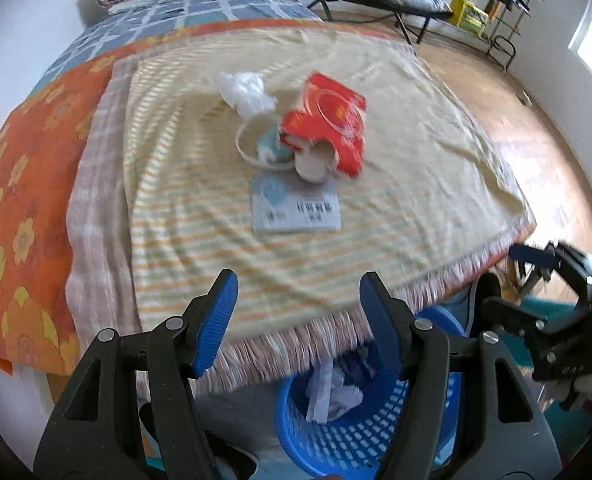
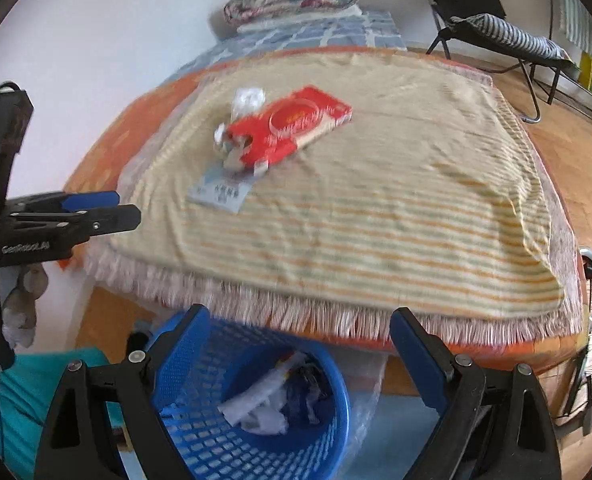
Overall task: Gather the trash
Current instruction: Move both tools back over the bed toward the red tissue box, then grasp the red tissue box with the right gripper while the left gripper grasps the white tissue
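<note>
Some trash already sits in my blue basket [image 2: 252,396] below the bed's fringe. Still left on the blanket [image 1: 336,240]: a red box [image 1: 328,120], white wad [image 1: 246,90], paper cup [image 1: 312,164] and card [image 1: 296,208], clustered mid-bed. My left gripper [image 1: 296,312] and right gripper [image 2: 296,356] both stand wide, empty, over the basket.
</note>
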